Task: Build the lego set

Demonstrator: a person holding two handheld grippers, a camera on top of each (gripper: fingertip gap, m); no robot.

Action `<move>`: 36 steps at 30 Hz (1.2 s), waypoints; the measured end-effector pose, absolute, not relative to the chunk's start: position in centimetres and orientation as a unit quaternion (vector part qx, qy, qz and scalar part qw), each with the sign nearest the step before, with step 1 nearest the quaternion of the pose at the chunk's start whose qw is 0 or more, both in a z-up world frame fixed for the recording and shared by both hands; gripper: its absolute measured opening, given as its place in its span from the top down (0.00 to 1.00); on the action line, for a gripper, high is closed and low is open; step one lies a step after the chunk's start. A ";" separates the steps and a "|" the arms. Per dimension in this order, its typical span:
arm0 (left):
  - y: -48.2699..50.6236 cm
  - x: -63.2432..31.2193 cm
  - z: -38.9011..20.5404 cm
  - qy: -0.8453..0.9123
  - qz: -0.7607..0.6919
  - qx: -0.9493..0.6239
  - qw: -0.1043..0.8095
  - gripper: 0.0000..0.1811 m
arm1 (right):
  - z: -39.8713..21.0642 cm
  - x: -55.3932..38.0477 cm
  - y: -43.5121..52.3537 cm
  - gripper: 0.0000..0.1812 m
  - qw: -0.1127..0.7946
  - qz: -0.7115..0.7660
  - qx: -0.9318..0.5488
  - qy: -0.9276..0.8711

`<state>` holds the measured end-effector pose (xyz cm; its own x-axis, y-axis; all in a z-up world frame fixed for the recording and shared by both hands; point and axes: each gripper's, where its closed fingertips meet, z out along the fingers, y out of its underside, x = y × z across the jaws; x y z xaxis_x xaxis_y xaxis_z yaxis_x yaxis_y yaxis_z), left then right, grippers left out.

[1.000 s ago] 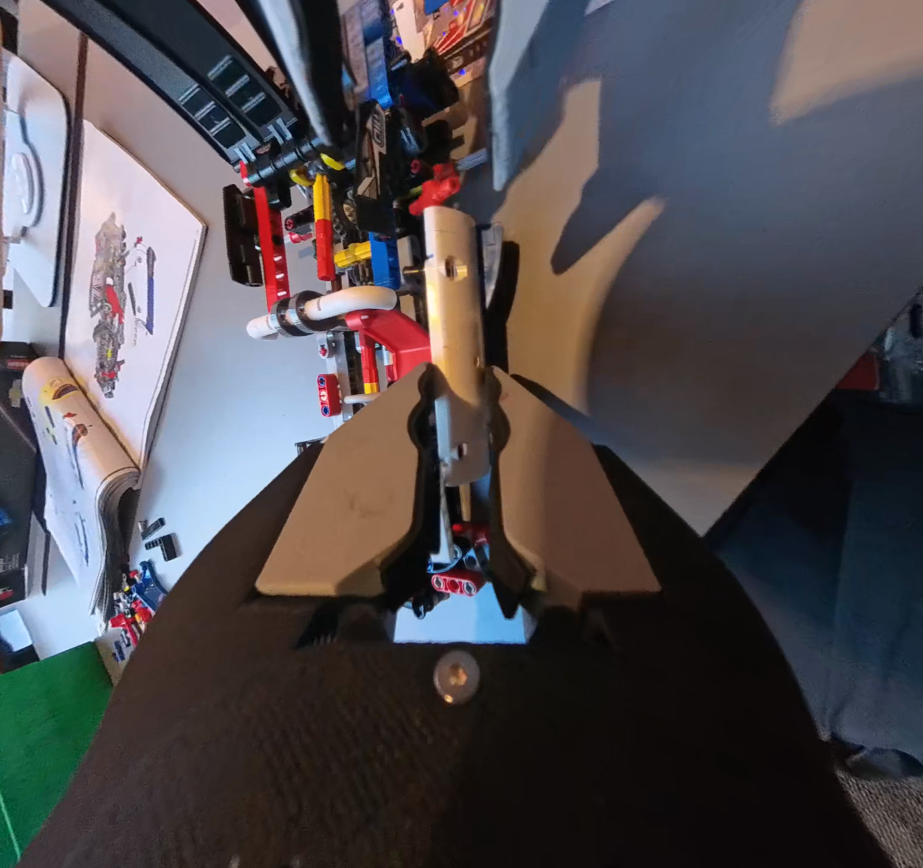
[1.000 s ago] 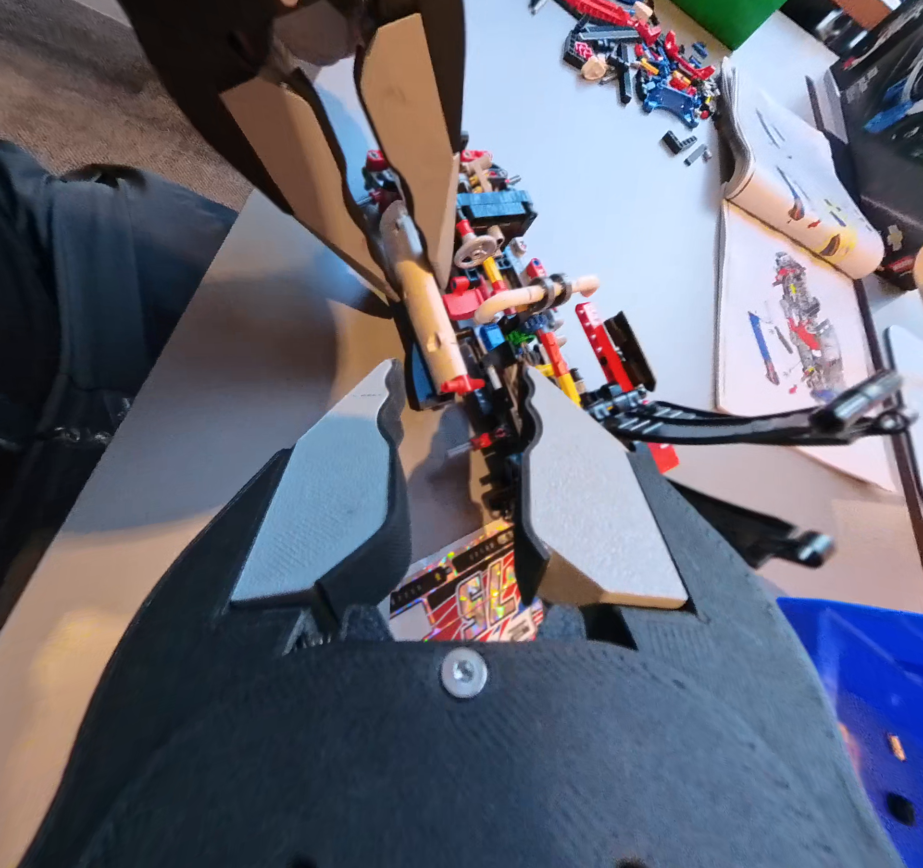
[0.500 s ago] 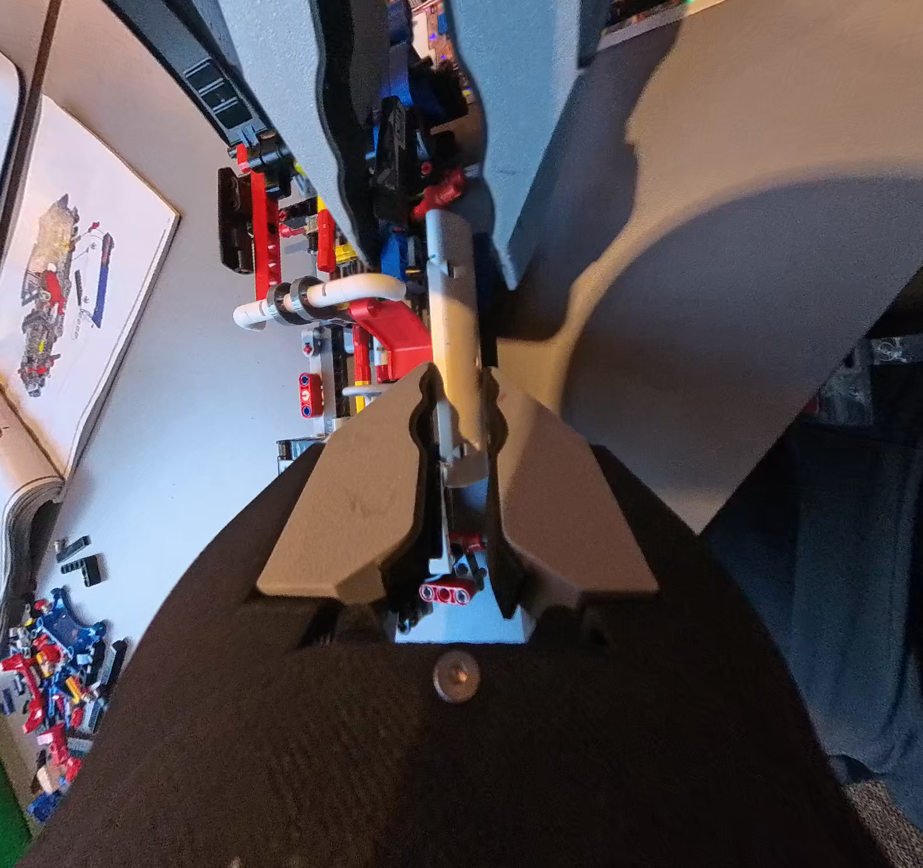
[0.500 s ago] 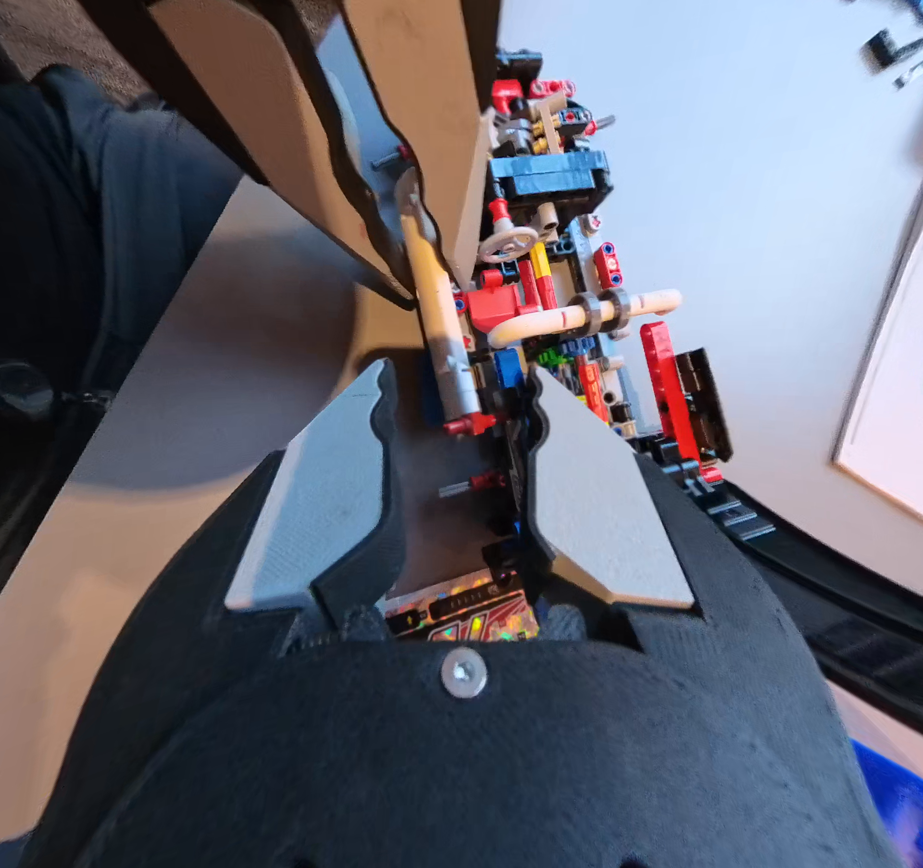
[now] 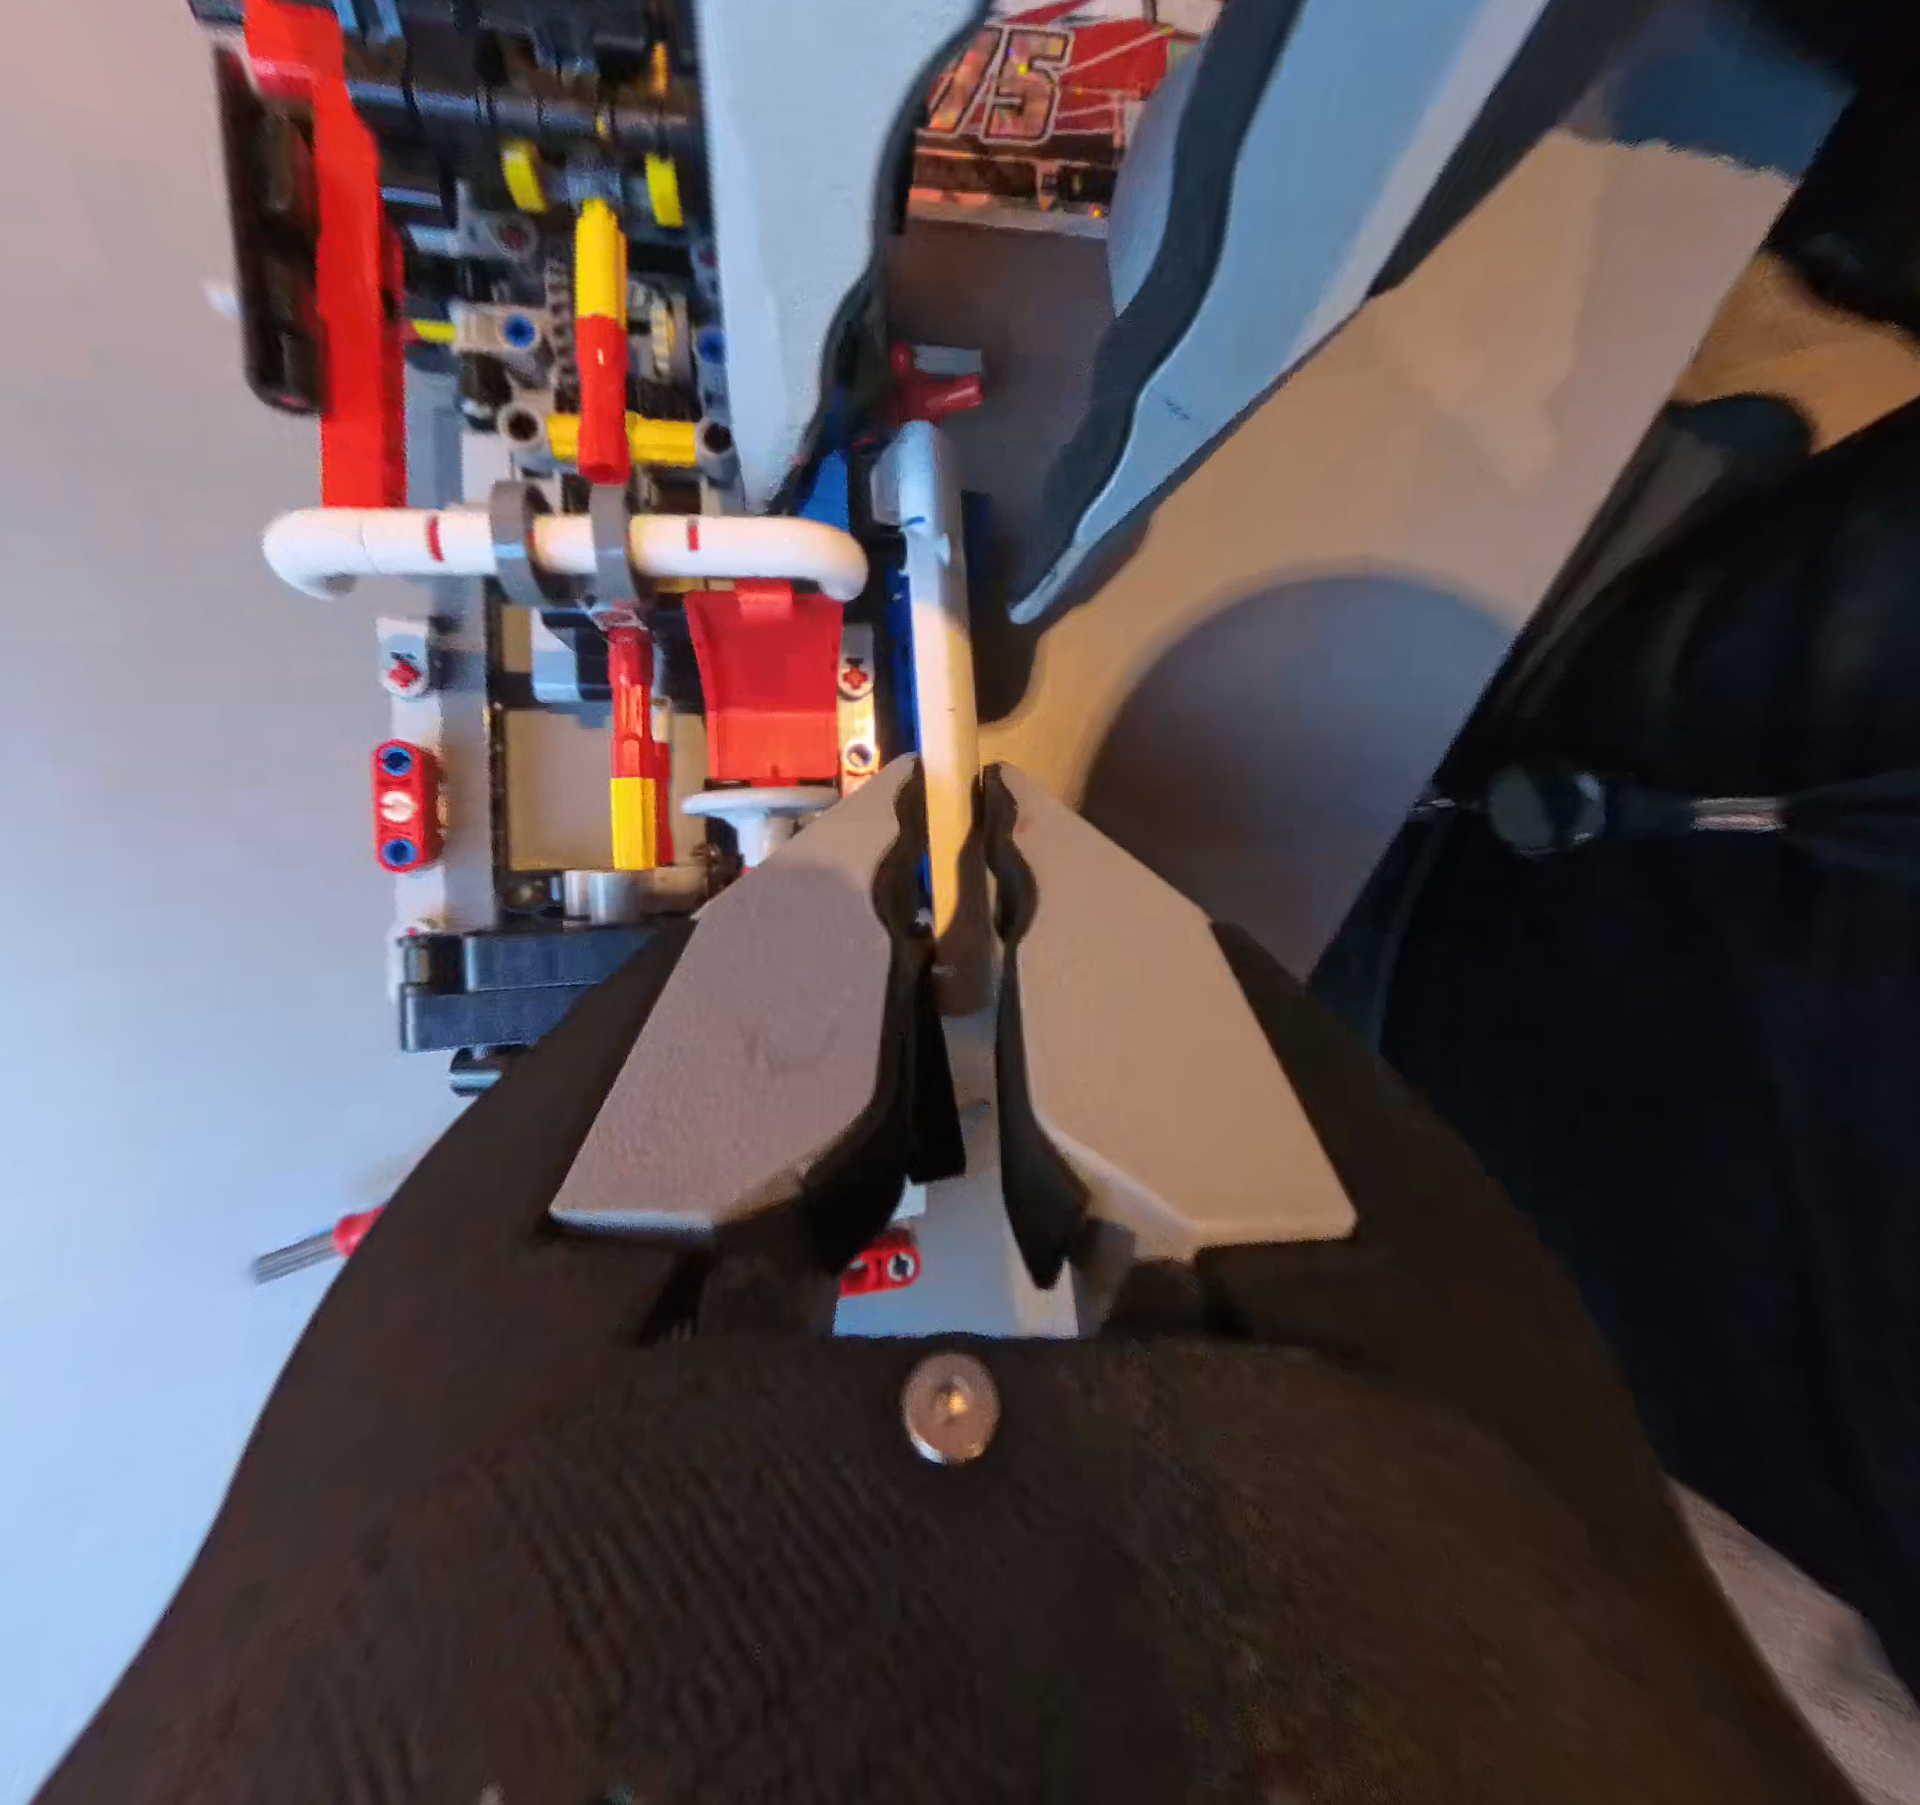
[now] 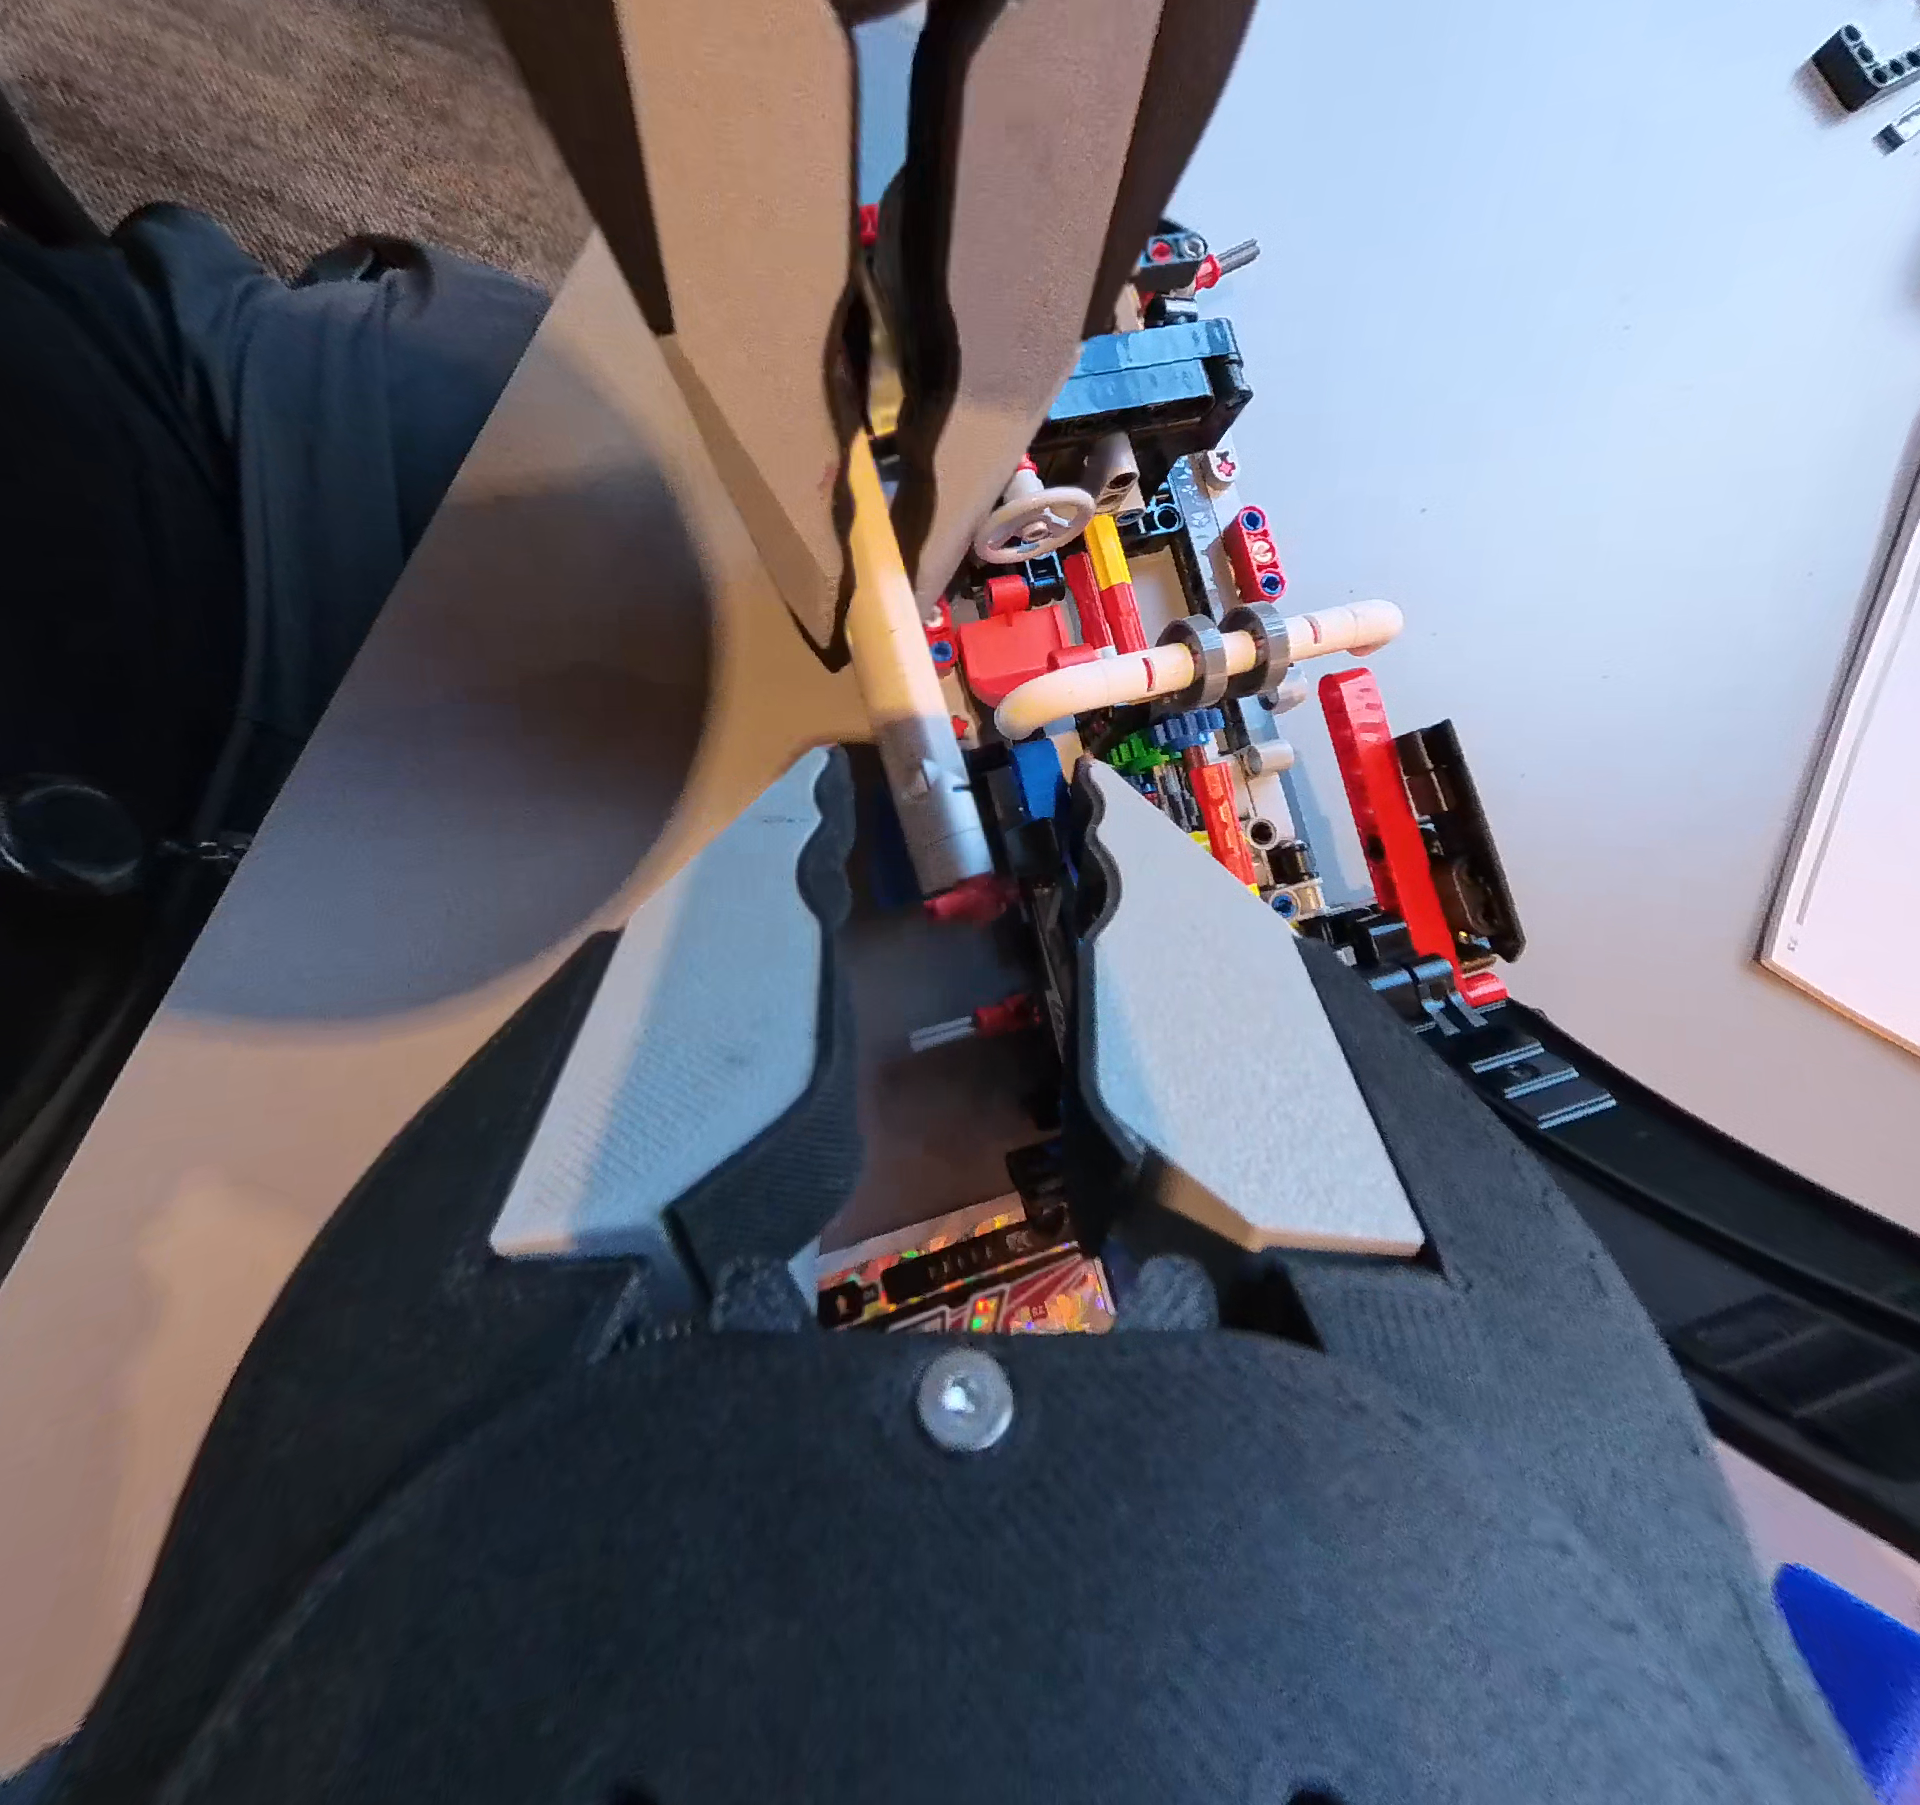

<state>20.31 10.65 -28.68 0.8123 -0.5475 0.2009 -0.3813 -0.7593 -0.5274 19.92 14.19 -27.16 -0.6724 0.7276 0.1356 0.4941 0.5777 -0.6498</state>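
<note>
The partly built lego car (image 5: 623, 612) lies on the white table (image 5: 156, 820), with a red seat (image 5: 769, 695), a white bent tube (image 5: 561, 550) and a red beam (image 5: 343, 301). My left gripper (image 5: 951, 779) is shut on the car's long white side panel (image 5: 940, 633). In the right wrist view the left gripper (image 6: 873, 602) comes in from the top, clamped on that panel (image 6: 894, 654). My right gripper (image 6: 956, 789) is open, and its fingers flank the panel's grey rear end (image 6: 940, 820). Its right finger (image 6: 1226, 1028) lies against the car's black rear parts.
The table's near edge runs beside the car, with a person's dark-clothed legs (image 6: 156, 508) beyond it. A black curved part (image 6: 1714, 1163) extends from the car's rear. An open instruction booklet (image 6: 1860, 872), loose pieces (image 6: 1860, 62), a shiny sticker sheet (image 6: 966, 1288) and a blue bin corner (image 6: 1849, 1672) are nearby. Tip to tip, the grippers are about 4 cm apart.
The two grippers have closed in on each other along the car. The right gripper's open fingers now reach around the panel's rear end. The left gripper keeps its hold.
</note>
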 end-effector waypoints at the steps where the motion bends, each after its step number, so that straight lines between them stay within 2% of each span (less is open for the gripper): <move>1: 10.6 20.5 -28.6 0.237 -0.207 -0.922 0.227 0.96 | -27.2 19.8 14.4 0.81 0.203 0.289 -0.354 -0.866; 4: 10.6 21.0 -27.9 0.192 -0.300 -0.910 0.211 0.96 | -27.1 19.8 14.3 0.81 0.189 0.294 -0.362 -0.864; 12: 10.6 21.8 -27.6 0.191 -0.364 -0.894 0.180 0.96 | -27.2 20.0 14.1 0.76 0.174 0.297 -0.364 -0.866; 19: 11.1 21.1 -27.4 0.171 -0.354 -0.900 0.186 0.96 | -27.0 19.8 14.7 0.80 0.164 0.284 -0.387 -0.862; 24: 11.1 21.2 -27.9 0.180 -0.345 -0.903 0.182 0.96 | -26.4 19.9 14.8 0.74 0.183 0.278 -0.375 -0.865; 27: 10.4 21.2 -28.4 0.205 -0.317 -0.907 0.189 0.96 | -24.9 20.7 14.3 0.71 0.209 0.329 -0.366 -0.845; 33: 9.8 22.3 -27.5 0.224 -0.304 -0.896 0.235 0.96 | -22.4 23.0 13.0 0.72 0.220 0.469 -0.362 -0.775; 36: 9.6 23.1 -27.3 0.246 -0.284 -0.888 0.265 0.96 | -22.2 23.3 13.3 0.72 0.246 0.487 -0.373 -0.750</move>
